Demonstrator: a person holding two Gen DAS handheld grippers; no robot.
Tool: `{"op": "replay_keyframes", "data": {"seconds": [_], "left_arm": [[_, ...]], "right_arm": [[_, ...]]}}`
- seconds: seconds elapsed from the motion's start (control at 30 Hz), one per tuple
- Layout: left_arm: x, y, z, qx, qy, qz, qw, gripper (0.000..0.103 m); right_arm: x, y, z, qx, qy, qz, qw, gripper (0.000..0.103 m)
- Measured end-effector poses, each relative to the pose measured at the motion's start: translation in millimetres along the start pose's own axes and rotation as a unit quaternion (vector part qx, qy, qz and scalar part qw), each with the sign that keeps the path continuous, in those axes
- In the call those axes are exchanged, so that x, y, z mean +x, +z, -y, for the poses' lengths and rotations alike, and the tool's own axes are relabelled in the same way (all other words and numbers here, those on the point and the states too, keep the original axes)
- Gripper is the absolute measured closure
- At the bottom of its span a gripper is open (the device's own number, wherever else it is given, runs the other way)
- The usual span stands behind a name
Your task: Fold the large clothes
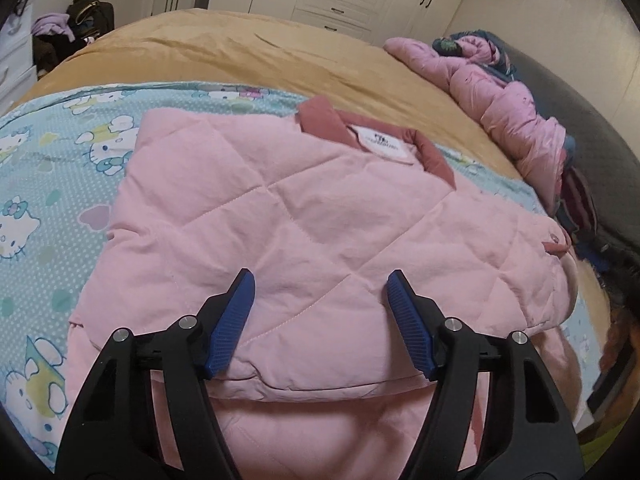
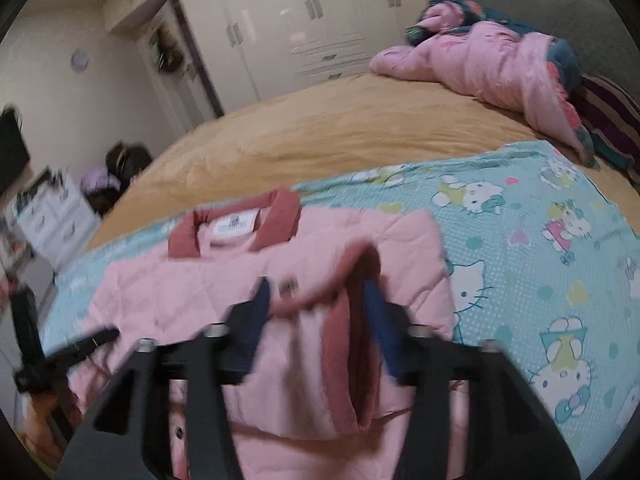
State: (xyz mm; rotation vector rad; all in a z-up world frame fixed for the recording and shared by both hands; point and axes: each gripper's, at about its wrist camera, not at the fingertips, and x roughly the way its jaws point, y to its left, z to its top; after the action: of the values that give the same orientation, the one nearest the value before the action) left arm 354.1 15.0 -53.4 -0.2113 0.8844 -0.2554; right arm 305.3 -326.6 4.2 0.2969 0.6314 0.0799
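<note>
The jacket (image 1: pixel 304 240), pink and quilted, lies on the cartoon sheet (image 1: pixel 44 184) near the close edge of the bed (image 1: pixel 248 56), collar (image 1: pixel 320 114) at the far side with its white label up. It looks partly folded: a quilted panel lies doubled over the body, its near edge a soft fold line low in my left view.

My left tool (image 1: pixel 320 300) hangs over that panel with its jaws apart and nothing pinched; the blue pads (image 1: pixel 232 328) straddle bare cloth. Whether they touch it I cannot tell. My right tool (image 2: pixel 316 320) is blurred, but its jaws stand apart around the sleeve (image 2: pixel 320 360), whose cuff (image 2: pixel 352 280) with the darker pink lining sits between them. I judge that the pads are not pressing, so the sleeve is loose.

The step in hand looks like laying the sleeve across the body. To do it well I would let the cuff settle flat inside the jacket's outline, then draw the right tool back along its own line so the pads do not drag the cuff out again. With the left I would press the panel down lightly near the fold line and smooth outward, since padded cloth springs up. Next I would take hold at the hem, both layers together, keeping the edges square to the collar.

Beyond, a crumpled pink quilt (image 1: pixel 500 92) lies at the far right of the bed, well apart.
</note>
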Motion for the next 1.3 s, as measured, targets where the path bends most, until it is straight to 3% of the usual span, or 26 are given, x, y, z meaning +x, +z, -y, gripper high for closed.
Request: {"op": "replay_keyframes", "data": {"seconds": [0.2,0.37,0.53,0.6,0.67,0.77,1.1,1.23,1.3], "left_arm": [[9,-5,-4,-0.008,0.006,-0.013,0.9999,0.042],[16,-9,-8,-0.012,0.005,-0.017,0.9998,0.042],[18,-10,-10,-0.016,0.001,-0.019,0.9997,0.042],[18,-11,-10,-0.015,0.002,-0.018,0.9997,0.042],[17,-10,-10,-0.015,0.002,-0.019,0.9997,0.042],[18,-12,-9,-0.012,0.002,-0.020,0.9997,0.042],[17,-13,-6,-0.011,0.006,-0.021,0.9997,0.042],[15,-9,-8,-0.017,-0.001,-0.019,0.9997,0.042],[13,-9,-8,-0.017,-0.001,-0.019,0.9997,0.042]], "right_arm": [[-3,-2,-38,-0.042,0.033,0.000,0.999,0.047],[14,-19,-85,-0.109,0.056,-0.032,0.992,0.042],[32,-37,-108,-0.141,0.057,-0.062,0.986,0.040],[49,-45,-108,-0.153,0.024,-0.089,0.984,0.031],[66,-54,-103,-0.153,0.003,-0.122,0.981,0.030],[91,-65,-89,-0.136,0.011,-0.163,0.977,0.029],[96,-66,-86,-0.119,0.020,-0.157,0.980,0.026],[87,-60,-87,-0.111,0.037,-0.160,0.980,0.015],[84,-58,-87,-0.109,0.038,-0.160,0.980,0.015]]}}
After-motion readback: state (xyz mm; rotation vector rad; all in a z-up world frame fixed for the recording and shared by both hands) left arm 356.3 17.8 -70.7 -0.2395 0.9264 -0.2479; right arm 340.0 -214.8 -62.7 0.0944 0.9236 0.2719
